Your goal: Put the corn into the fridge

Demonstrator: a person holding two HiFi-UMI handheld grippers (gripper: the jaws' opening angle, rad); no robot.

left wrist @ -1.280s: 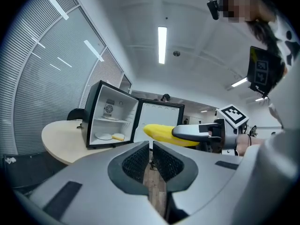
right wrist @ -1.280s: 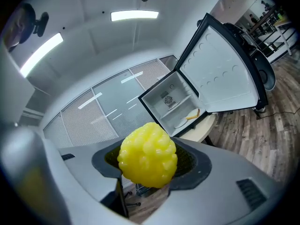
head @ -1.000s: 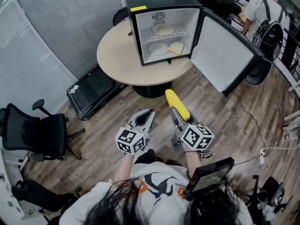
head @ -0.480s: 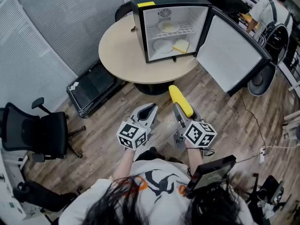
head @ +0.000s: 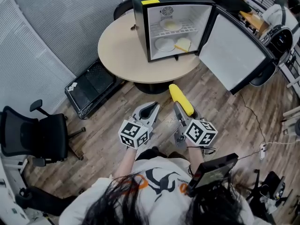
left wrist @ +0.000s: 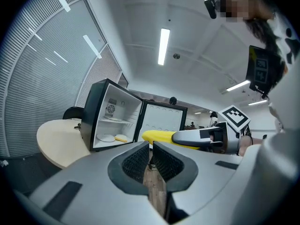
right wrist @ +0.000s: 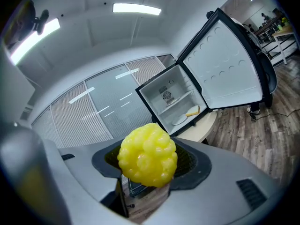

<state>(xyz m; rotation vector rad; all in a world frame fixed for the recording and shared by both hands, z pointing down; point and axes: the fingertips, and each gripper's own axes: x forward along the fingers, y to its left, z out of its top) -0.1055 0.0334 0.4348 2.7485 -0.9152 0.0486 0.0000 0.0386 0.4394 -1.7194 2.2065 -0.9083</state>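
1. Right gripper [head: 182, 112]: clenched on the corn [head: 180, 99], held above the wooden floor [head: 117, 125].
2. Corn: yellow cob, gripped at its near end, the rest jutting forward past the jaw tips. In the right gripper view its knobbly end [right wrist: 147, 154] fills the space between the jaws.
3. Left gripper [head: 149, 109]: just beside the right gripper, to its left. The jaws are drawn together with only a slim gap and nothing between them.
4. Fridge [head: 140, 13]: black, on the round counter [head: 122, 50], ahead of both grippers and well apart from the corn.
5. Fridge door [head: 234, 50]: swung wide open, ahead and to the right of the right gripper.
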